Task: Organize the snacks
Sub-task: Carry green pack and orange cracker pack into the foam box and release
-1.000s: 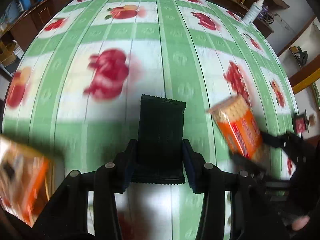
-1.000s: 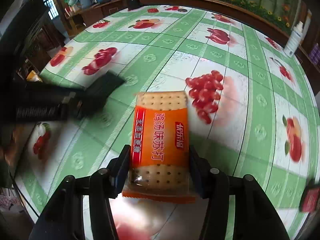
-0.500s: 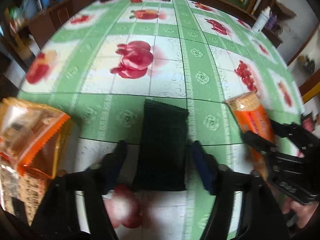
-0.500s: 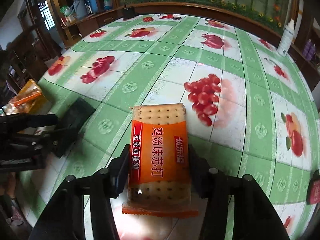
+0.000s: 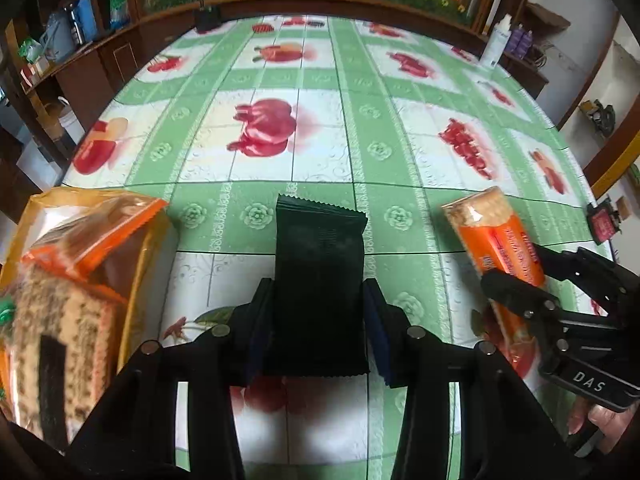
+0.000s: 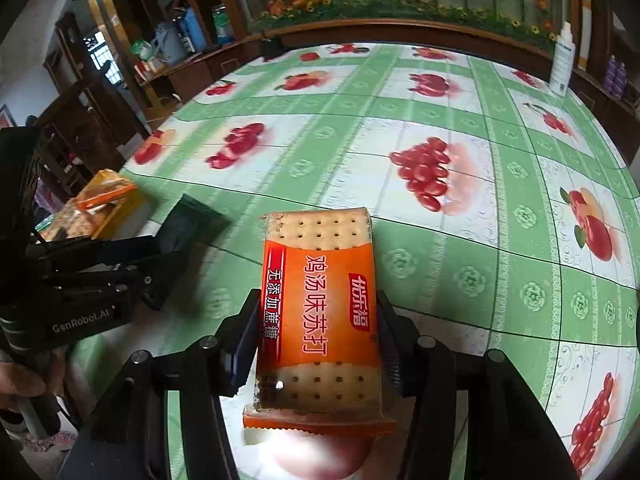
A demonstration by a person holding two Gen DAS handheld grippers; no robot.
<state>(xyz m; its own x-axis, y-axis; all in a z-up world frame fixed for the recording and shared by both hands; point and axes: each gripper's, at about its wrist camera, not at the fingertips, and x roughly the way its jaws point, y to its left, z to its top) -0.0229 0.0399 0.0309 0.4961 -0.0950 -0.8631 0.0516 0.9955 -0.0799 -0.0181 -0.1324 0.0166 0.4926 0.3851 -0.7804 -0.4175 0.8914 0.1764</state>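
My left gripper [image 5: 319, 312] is shut on a dark green snack packet [image 5: 320, 276], held above the table. My right gripper [image 6: 316, 332] is shut on an orange cracker packet [image 6: 318, 308] with Chinese lettering. The cracker packet also shows at the right of the left wrist view [image 5: 496, 240], held in the right gripper [image 5: 516, 276]. The dark packet [image 6: 188, 228] and left gripper [image 6: 160, 252] show at the left of the right wrist view. A yellow-orange container of snack packets [image 5: 76, 280] sits at the table's near left corner; it also shows in the right wrist view [image 6: 96, 208].
The table carries a green and white cloth with fruit prints [image 5: 320, 92]. A white bottle [image 5: 496, 42] stands at the far right edge. A small red and black object [image 5: 602, 222] sits at the right edge. Wooden shelves and cabinets ring the table.
Both grippers have pulled back and lifted, each keeping its packet. The left gripper's jaws, wider half a second ago, are closed on the dark packet. The snack container has come further into view at left.
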